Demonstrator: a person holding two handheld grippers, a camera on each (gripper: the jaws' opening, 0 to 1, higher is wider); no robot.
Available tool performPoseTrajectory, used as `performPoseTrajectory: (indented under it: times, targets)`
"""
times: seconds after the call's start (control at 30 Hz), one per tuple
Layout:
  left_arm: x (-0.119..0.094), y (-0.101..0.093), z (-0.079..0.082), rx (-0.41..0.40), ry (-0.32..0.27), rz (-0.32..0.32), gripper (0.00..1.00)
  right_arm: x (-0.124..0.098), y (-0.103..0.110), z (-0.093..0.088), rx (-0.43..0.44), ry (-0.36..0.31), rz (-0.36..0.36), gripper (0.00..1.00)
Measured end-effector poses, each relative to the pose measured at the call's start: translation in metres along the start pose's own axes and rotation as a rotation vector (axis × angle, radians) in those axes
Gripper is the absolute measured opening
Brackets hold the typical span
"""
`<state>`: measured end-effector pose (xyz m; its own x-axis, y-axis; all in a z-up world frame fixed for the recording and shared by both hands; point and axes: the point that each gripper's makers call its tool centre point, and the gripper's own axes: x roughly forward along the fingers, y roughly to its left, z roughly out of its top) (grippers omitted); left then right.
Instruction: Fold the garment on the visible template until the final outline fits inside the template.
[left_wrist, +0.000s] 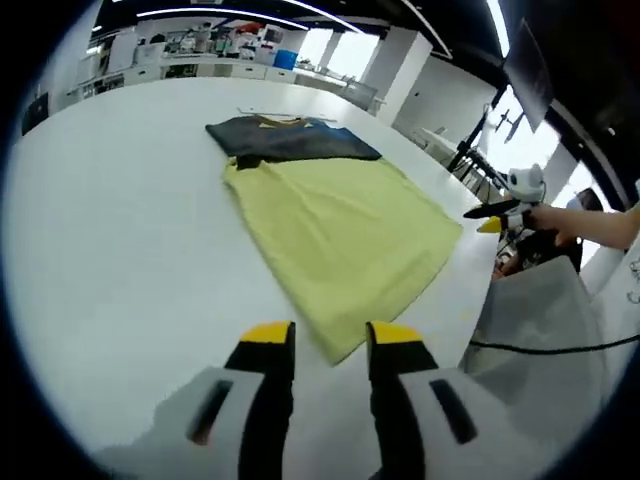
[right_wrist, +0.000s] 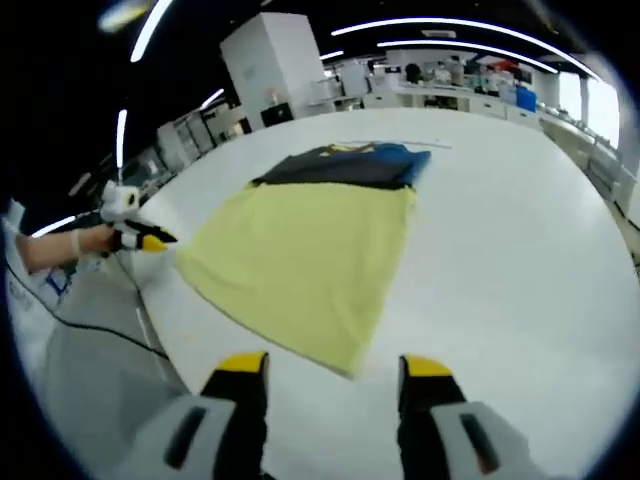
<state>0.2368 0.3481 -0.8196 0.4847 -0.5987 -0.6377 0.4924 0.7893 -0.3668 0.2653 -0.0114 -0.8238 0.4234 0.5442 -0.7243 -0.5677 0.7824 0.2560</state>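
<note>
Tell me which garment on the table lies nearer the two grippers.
The yellow garment, spread flat; its near corner reaches toward the left gripper and right gripper. The dark folded garment lies beyond it at the far end.

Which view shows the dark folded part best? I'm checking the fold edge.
The left gripper view: the dark folded part lies nearer, its edge across the yellow garment clear. The right gripper view shows it farther and smaller.
</note>
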Motion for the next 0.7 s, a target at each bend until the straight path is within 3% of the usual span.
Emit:
performPoseTrajectory:
  times: [0.27,0.4,0.7]
  targets:
    - [0.007,-0.001,-0.014,-0.014,0.052,-0.027,0.19,0.008,-0.005,0.0,0.046,0.015,0.005,0.35]
    - [0.009,-0.001,-0.016,-0.029,0.065,-0.038,0.16,0.011,-0.005,0.001,0.114,0.018,0.024,0.25]
    - [0.012,0.0,-0.015,-0.054,0.079,-0.054,0.11,0.019,-0.011,-0.003,0.153,0.03,0.019,0.2]
